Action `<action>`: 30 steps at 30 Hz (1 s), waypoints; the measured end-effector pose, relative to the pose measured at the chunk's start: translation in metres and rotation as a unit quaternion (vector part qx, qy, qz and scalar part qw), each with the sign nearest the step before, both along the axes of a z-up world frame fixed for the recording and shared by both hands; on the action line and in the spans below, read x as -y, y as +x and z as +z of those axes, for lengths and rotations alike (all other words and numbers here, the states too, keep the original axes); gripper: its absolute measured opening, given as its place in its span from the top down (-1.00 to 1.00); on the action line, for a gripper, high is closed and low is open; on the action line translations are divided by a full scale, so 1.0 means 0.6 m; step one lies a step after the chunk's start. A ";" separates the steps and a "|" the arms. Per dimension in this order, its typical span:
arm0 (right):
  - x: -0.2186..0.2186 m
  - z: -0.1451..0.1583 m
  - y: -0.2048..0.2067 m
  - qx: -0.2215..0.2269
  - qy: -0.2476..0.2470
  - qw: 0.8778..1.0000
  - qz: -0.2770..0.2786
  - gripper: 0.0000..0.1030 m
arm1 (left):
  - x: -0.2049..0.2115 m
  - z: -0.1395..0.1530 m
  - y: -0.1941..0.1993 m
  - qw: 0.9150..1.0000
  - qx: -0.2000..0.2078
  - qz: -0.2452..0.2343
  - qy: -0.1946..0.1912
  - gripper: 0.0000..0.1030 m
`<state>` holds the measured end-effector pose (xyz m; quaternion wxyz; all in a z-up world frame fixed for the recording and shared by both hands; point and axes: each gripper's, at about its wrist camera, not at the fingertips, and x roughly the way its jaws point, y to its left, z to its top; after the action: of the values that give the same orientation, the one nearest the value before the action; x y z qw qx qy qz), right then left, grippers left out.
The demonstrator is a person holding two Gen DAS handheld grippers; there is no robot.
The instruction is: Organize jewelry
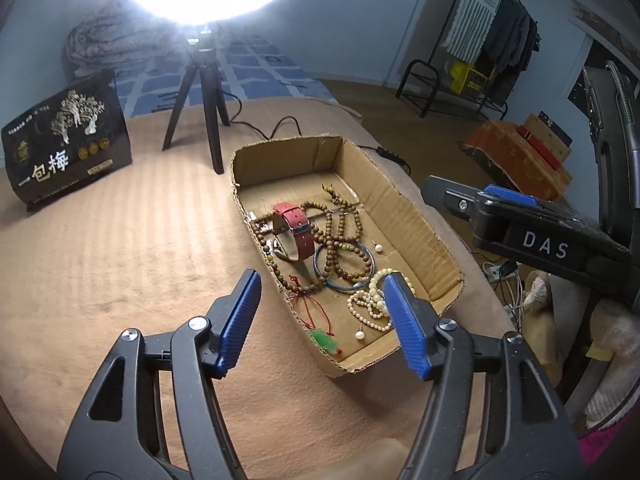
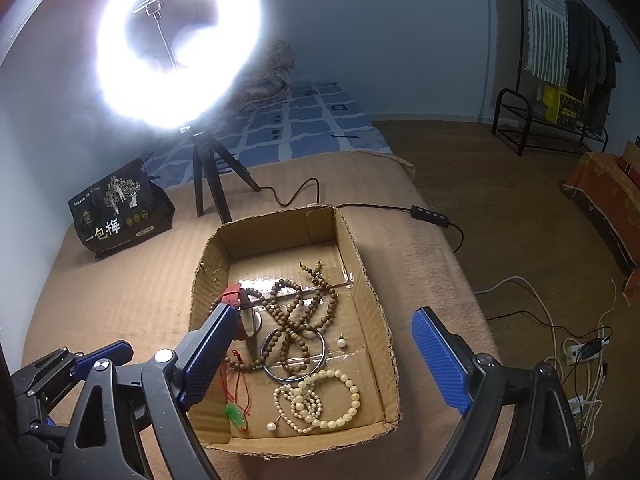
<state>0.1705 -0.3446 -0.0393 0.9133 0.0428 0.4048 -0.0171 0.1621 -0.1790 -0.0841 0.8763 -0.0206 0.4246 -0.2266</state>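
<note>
Tan blanket point(image 2: 120, 280) under cardboard box point(image 2: 372, 304); watch point(image 2: 240, 308) half hidden, perhaps red-strapped; both hand-held grippers point(image 1: 324, 312) point(image 2: 328, 356) wide, empty.

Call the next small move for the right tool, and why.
Probably lower the right tool, open and empty above the cardboard box, onto the cream bead bracelet. That piece lies nearest and clear of the tangled brown wooden beads. The left tool is also open.

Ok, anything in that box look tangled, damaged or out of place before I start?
Yes: the brown beads are knotted in a heap, draped over the bangle and against the red watch. The pearl strands overlap too. The box has ragged, torn edges. Nothing has spilled outside it.
</note>
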 end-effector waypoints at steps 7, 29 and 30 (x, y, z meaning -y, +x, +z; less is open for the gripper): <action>-0.014 0.021 -0.021 0.019 -0.014 1.000 0.003 -0.99 | -0.005 0.016 -0.018 1.000 0.020 0.000 0.007 -0.36; -0.068 0.105 -0.122 0.069 -0.031 0.997 -0.003 -0.99 | -0.080 0.091 -0.107 0.998 0.062 0.003 0.007 -0.38; -0.072 0.109 -0.127 0.071 -0.036 0.997 -0.003 -0.99 | -0.083 0.095 -0.112 0.998 0.066 0.002 0.009 -0.38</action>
<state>0.0944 -0.3014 0.0263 0.9407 0.0127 0.3374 -0.0312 0.0948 -0.1290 -0.0269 0.9032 0.0013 0.3674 -0.2218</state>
